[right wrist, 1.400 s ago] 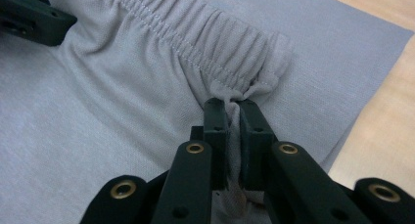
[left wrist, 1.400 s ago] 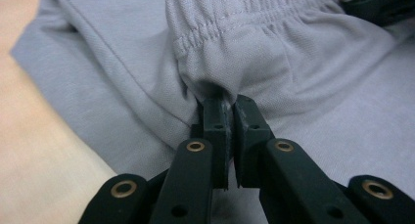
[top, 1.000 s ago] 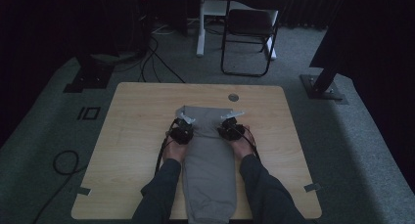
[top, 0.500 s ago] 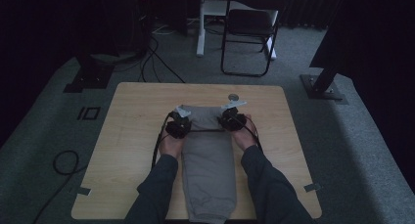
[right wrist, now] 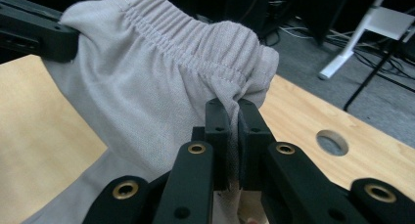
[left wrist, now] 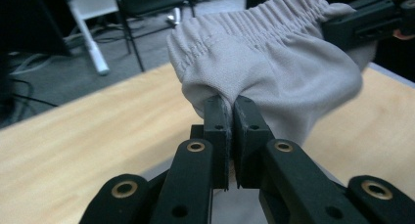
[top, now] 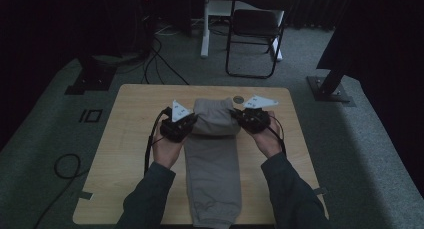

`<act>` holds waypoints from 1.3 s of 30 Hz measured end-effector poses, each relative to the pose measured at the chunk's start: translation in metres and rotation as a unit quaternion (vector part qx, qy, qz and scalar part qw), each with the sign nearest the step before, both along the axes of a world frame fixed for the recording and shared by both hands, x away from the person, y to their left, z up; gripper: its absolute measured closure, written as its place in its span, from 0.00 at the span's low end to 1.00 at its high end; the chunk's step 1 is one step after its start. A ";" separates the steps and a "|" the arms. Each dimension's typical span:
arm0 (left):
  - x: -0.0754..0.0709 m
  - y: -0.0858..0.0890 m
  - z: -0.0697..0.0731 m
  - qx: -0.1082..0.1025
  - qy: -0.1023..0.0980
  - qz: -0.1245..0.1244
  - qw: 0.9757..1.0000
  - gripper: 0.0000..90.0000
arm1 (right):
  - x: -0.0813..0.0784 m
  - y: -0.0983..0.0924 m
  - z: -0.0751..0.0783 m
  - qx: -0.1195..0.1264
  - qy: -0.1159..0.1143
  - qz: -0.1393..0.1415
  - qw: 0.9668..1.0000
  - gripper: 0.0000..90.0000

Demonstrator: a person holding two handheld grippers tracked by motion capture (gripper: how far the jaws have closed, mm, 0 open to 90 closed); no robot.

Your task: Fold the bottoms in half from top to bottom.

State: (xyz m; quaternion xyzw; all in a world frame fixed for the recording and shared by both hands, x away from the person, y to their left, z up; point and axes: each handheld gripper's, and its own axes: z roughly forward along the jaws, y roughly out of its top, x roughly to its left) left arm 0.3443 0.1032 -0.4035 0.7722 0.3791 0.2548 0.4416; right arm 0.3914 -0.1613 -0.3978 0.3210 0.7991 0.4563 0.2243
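I have both tongs — left tongs (left wrist: 230, 109), right tongs (right wrist: 234, 109) — clamped on the trousers' (top: 212, 154) waistband, lifted off the worktop (top: 125, 139); folding over remains.

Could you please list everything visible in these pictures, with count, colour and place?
Trousers: one, grey, lying down the table's middle, the waistband end lifted off the top.
Table: one, light wood, centre of the floor.
Round hole: one, in the table's far edge.
Chair: one, black, beyond the table.
Cables: several, black, on the grey carpet beyond the table's far left.
Left claw: one, black, shut on the waistband's left corner.
Right claw: one, black, shut on its right corner.
Sleeves: two, dark, bottom edge.
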 end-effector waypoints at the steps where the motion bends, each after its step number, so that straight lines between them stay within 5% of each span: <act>1: -0.007 0.000 -0.004 0.000 0.005 -0.005 1.000 0.96 | -0.007 -0.002 -0.003 0.003 0.005 0.005 1.000 0.96; 5: -0.030 -0.001 -0.023 0.005 0.020 -0.023 1.000 0.95 | -0.026 -0.008 -0.021 0.011 0.026 0.016 0.999 0.96; 7: -0.051 -0.003 -0.053 0.018 0.047 -0.031 0.998 0.95 | -0.047 -0.013 -0.044 0.017 0.055 0.029 0.998 0.95; 10: -0.061 -0.005 -0.073 0.035 0.063 -0.033 0.997 0.95 | -0.061 -0.013 -0.064 0.003 0.071 0.032 0.997 0.95; 11: -0.067 -0.005 -0.094 0.038 0.089 -0.033 0.995 0.95 | -0.073 -0.010 -0.088 -0.020 0.093 0.039 0.995 0.95; 14: -0.072 -0.002 -0.123 0.040 0.127 -0.029 0.991 0.95 | -0.082 -0.005 -0.119 -0.059 0.122 0.047 0.990 0.95; 16: -0.072 -0.002 -0.129 0.041 0.134 -0.029 0.990 0.95 | -0.085 -0.002 -0.138 -0.080 0.141 0.047 0.986 0.95; 18: -0.069 -0.004 -0.141 0.059 0.143 -0.026 0.988 0.95 | -0.085 -0.001 -0.146 -0.078 0.142 0.045 0.986 0.95; 23: -0.056 -0.004 -0.141 0.067 0.136 -0.007 0.988 0.95 | -0.076 0.007 -0.146 -0.097 0.122 0.036 0.987 0.94; 27: -0.029 0.004 -0.143 0.060 0.125 0.026 0.990 0.95 | -0.046 0.019 -0.148 -0.093 0.110 0.022 0.989 0.94; 39: 0.033 0.013 -0.145 0.064 0.109 0.090 0.988 0.95 | 0.024 0.048 -0.150 -0.081 0.101 -0.017 0.991 0.94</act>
